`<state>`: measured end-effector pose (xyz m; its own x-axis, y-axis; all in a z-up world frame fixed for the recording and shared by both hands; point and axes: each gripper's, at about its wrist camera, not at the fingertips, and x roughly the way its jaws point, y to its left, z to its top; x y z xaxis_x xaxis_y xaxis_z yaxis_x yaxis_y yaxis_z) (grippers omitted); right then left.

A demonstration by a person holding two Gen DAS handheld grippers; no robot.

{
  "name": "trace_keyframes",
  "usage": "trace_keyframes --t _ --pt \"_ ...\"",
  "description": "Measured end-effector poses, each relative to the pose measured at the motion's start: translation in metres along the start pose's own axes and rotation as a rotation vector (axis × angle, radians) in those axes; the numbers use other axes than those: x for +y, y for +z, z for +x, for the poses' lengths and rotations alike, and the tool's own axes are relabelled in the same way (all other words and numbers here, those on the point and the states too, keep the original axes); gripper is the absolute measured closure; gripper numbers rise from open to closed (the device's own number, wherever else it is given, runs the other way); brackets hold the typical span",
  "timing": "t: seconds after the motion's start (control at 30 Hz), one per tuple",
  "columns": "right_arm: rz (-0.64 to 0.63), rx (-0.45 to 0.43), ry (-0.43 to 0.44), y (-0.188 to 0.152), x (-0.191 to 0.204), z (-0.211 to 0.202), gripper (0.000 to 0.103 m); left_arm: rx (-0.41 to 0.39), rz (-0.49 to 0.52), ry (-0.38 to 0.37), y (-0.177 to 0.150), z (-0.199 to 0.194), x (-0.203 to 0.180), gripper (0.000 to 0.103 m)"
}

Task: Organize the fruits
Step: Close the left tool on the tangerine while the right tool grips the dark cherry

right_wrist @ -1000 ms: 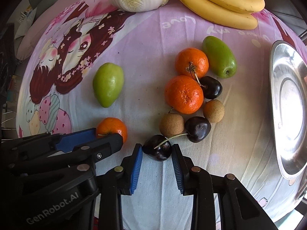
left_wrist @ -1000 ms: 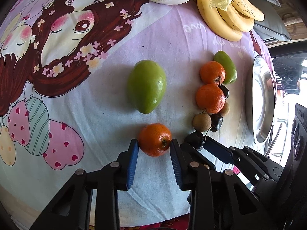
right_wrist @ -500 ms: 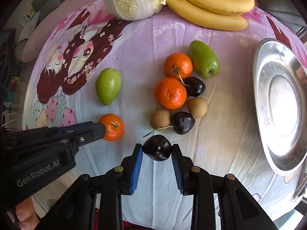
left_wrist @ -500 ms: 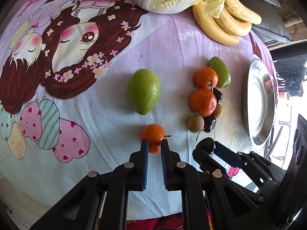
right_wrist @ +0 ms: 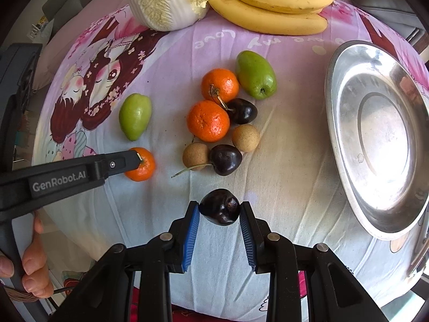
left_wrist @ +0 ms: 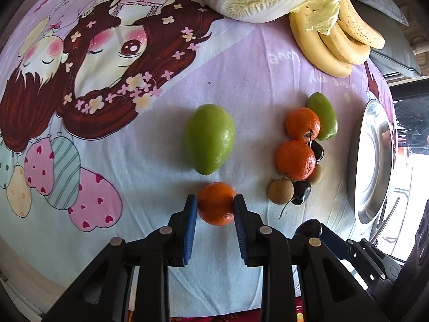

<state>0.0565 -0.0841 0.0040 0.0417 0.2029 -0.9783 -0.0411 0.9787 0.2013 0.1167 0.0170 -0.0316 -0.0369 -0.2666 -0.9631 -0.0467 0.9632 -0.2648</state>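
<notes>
My left gripper (left_wrist: 215,205) is shut on a small orange tangerine (left_wrist: 216,203) low over the cloth; it also shows in the right wrist view (right_wrist: 142,164). My right gripper (right_wrist: 219,209) is shut on a dark cherry (right_wrist: 219,206) and holds it above the cloth. A heap of fruit lies ahead: two tangerines (right_wrist: 208,120), two dark cherries (right_wrist: 225,159), two brown longans (right_wrist: 245,137) and a green fruit (right_wrist: 256,75). A second green fruit (left_wrist: 209,142) lies just beyond the left gripper. A steel plate (right_wrist: 346,139) stands at the right, with no fruit in it.
A bunch of bananas (right_wrist: 273,2) and a napa cabbage (right_wrist: 166,0) lie at the far edge of the table. A pink cartoon cloth (left_wrist: 107,61) covers the table. The plate also shows in the left wrist view (left_wrist: 359,166).
My left gripper, nearly shut and short of the tangerine half a second ago, now grips it. My right gripper has lifted the cherry higher and pulled it back from the heap.
</notes>
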Motion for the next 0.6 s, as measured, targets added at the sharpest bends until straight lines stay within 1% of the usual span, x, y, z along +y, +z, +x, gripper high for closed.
trace_keyframes --t 0.03,0.07,0.13,0.2,0.23,0.27,0.3,0.33,0.5,0.6 --pt "-0.001 0.002 0.003 -0.001 -0.002 -0.004 0.07 0.013 -0.006 -0.013 0.0 0.004 -0.001 0.071" --pt "-0.003 0.002 0.003 -0.001 0.004 -0.004 0.07 0.022 -0.01 -0.018 0.0 0.008 -0.002 0.068" --pt "-0.006 0.002 0.0 -0.002 0.009 -0.005 0.07 0.029 -0.004 -0.018 -0.003 0.018 -0.005 0.068" --pt "-0.008 0.004 0.002 -0.005 -0.005 -0.01 0.07 0.031 0.007 -0.013 -0.003 0.023 -0.01 0.067" --pt "-0.007 0.005 0.003 -0.005 -0.003 -0.011 0.07 0.029 0.014 -0.006 -0.003 0.024 -0.013 0.068" --pt "-0.007 0.006 0.004 -0.005 -0.002 -0.013 0.07 0.024 0.023 0.007 -0.003 0.024 -0.016 0.068" --pt "-0.01 0.007 0.009 -0.005 -0.018 -0.002 0.07 0.02 0.032 0.019 -0.003 0.023 -0.018 0.068" --pt "-0.011 0.008 0.012 -0.006 -0.018 -0.003 0.07 0.017 0.037 0.03 -0.006 0.022 -0.026 0.068" --pt "-0.015 0.001 0.023 -0.009 -0.028 -0.014 0.07 0.01 0.059 0.059 -0.016 0.014 -0.049 0.068" --pt "-0.017 -0.012 0.03 -0.007 -0.031 -0.023 0.07 -0.007 0.073 0.07 -0.018 0.003 -0.065 0.068"
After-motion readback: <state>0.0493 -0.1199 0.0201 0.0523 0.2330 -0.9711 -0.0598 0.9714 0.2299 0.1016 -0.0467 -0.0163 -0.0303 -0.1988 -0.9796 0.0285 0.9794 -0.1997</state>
